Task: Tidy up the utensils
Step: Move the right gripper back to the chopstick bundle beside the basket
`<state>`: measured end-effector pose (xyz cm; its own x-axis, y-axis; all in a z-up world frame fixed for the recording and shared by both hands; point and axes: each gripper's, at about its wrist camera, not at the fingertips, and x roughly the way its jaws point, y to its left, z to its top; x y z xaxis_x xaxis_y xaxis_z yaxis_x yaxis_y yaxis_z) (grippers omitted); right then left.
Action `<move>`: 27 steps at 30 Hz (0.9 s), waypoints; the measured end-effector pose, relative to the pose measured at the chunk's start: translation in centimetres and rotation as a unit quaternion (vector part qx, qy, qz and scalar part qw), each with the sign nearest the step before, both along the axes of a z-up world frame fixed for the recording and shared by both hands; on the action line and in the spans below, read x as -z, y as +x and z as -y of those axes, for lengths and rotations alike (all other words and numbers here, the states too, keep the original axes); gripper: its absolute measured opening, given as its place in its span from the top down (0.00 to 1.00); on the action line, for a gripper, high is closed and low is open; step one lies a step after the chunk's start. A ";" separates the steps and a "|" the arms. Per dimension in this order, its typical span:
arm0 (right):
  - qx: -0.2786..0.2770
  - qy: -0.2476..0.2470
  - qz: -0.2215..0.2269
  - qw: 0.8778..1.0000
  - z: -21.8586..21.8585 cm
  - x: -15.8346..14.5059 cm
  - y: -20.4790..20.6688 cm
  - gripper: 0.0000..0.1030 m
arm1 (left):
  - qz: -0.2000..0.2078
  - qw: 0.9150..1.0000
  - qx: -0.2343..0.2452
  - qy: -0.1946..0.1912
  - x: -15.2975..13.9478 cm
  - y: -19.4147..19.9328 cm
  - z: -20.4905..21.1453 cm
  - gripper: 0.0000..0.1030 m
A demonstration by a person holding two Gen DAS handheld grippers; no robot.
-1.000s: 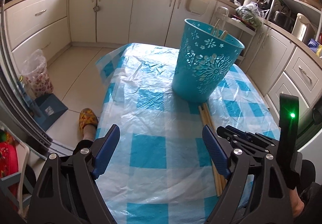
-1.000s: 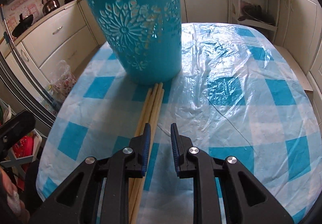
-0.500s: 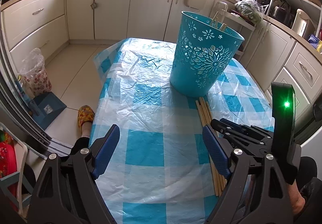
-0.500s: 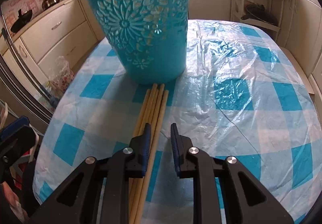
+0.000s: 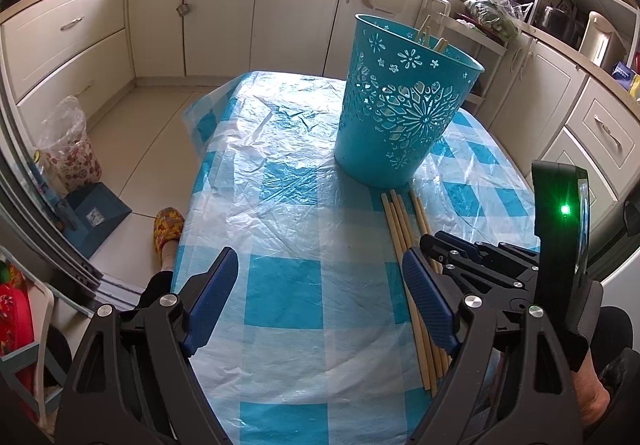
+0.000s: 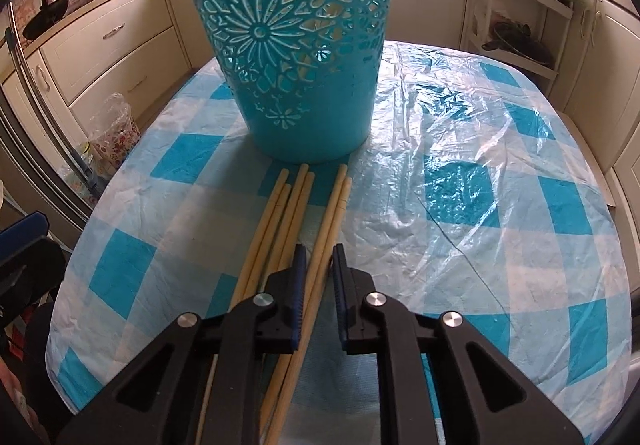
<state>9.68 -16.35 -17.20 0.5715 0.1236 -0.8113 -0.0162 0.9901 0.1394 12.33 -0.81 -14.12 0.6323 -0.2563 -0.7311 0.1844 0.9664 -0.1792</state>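
Observation:
A teal cut-out basket [image 5: 400, 117] [image 6: 296, 45] stands on the blue-checked table, with a few chopsticks [image 5: 430, 33] poking out of its top. Several wooden chopsticks [image 5: 400, 229] [image 6: 276, 225] lie flat in front of it. A pair of chopsticks [image 6: 334, 205] lies slightly apart on the right side. My right gripper [image 6: 319, 249] [image 5: 460, 245] is low over them, its jaws closing with that pair between the pads. My left gripper [image 5: 318, 261] [image 6: 24, 237] hovers wide open over the bare cloth to the left, holding nothing.
The table [image 5: 280, 173] is covered in crinkled clear plastic and drops off at its left edge. A person's slippered foot [image 5: 168, 225] rests on the floor there. Kitchen cabinets [image 5: 296, 13] ring the room, and a bagged bin [image 5: 68, 149] stands at left.
The right jaws have narrowed around the right-hand pair of chopsticks, which now lies apart from the other sticks. The left gripper has stayed open and nearly still.

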 end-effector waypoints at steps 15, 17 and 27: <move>0.019 0.041 -0.003 0.999 3.2 -0.1 -1.0 0.95 | -0.030 0.999 0.022 0.023 2.3 3.9 3.0 0.22; 0.021 0.056 -0.009 0.998 3.8 -0.1 -1.0 0.95 | -0.032 0.999 0.029 0.029 2.7 4.9 4.1 0.22; 0.006 0.076 -0.013 0.997 4.3 0.2 -0.8 0.93 | -0.058 0.994 0.043 0.085 5.6 8.0 7.2 0.22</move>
<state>8.86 -20.61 -17.41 0.5529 0.2402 -0.7979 0.0004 0.9575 0.2886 20.29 -8.01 -19.72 0.5216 -0.1720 -0.8357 0.2550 0.9661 -0.0396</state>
